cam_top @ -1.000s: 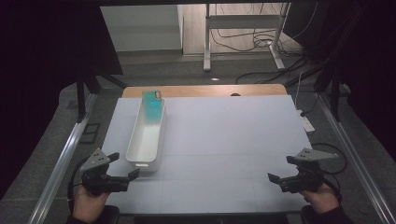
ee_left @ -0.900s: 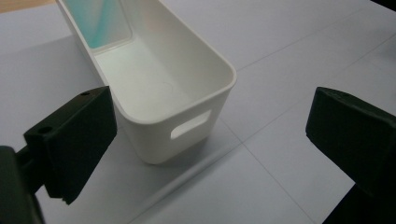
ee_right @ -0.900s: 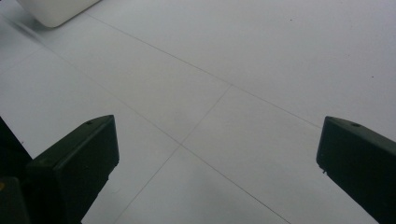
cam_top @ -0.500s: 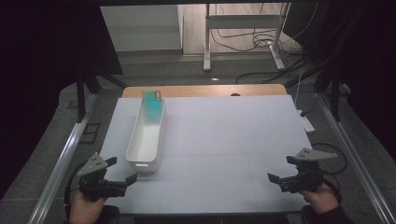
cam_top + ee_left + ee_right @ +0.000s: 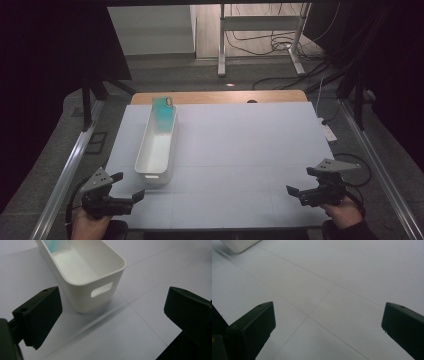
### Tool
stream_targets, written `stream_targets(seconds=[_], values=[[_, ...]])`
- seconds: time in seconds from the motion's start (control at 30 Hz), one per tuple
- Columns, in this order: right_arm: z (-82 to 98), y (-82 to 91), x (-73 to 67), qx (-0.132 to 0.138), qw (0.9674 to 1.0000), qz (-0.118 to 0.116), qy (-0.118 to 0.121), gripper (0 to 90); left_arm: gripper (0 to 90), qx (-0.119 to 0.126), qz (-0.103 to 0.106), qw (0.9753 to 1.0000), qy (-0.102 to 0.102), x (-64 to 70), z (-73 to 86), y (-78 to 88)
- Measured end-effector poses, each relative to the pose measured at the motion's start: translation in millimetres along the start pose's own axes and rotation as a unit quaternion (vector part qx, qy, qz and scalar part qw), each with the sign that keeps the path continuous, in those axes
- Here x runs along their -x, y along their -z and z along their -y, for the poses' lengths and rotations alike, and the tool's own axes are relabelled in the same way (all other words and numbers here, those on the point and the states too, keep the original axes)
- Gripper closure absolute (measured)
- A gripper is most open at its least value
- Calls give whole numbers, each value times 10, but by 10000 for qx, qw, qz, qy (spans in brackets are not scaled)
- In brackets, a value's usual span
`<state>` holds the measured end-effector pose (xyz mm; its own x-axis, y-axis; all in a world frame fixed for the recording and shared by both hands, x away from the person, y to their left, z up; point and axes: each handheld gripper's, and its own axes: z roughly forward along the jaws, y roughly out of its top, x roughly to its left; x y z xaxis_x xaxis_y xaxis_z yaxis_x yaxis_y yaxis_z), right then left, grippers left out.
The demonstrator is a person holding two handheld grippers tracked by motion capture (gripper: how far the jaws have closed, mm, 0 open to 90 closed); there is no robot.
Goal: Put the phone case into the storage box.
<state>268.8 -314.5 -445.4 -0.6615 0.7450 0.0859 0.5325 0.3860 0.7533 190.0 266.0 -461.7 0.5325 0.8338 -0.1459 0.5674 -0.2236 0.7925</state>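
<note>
L gripper: left gripper [image 5: 129,186], black two-jaw w/ grey plate on top, held in a hand [image 5: 86,225] at the near-left corner of the white table [image 5: 240,150]. Jaws wide apart, nothing btwn them.
Bin: long white plastic bin [image 5: 159,145] w/ a cut-out handle slot in its near end wall; sits on the left part of the table, running from near the far edge toward the near edge.
Bin from L fingers: ahead & slightly toward the table's middle, near but not touching. In the left gripper view the bin [image 5: 85,277] lies past the left finger [image 5: 37,317], its near end wall facing the jaws.
Bin long axis: runs near edge to far edge, leaning a bit, far end tilted toward the table's middle. Open side up.
Inside bin: teal flat card-like item [image 5: 163,107] propped at the far end, upper edge above the rim; in the left gripper view, teal item [image 5: 56,245] at the far end. Rest of the bin looks empty.
R gripper: right gripper [image 5: 300,190], same build, at the near-right corner, held by a hand [image 5: 342,212]. Jaws spread wide, empty; in the right gripper view, bare table btwn them, w/ a corner of the bin [image 5: 238,245] at top left.
Nearer hand: L by far; R well apart from the bin, across the table.
Judgement: a grab on the bin's near end wall or handle slot looks best from L, w/ a short reach fwd.
</note>
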Motion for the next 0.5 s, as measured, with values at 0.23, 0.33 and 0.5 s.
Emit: stream_targets(seconds=[0.23,0.33,0.5], values=[[0,-1,0,-3,10000,-6,-2,0,24,79,35,10000,-6,-1,16,21],[0,-1,0,-4,10000,-5,-1,0,23,88,62,9999,14,-3,20,21],[5,-6,6,-22,10000,5,-14,0,16,108,73,9999,4,-7,11,17]])
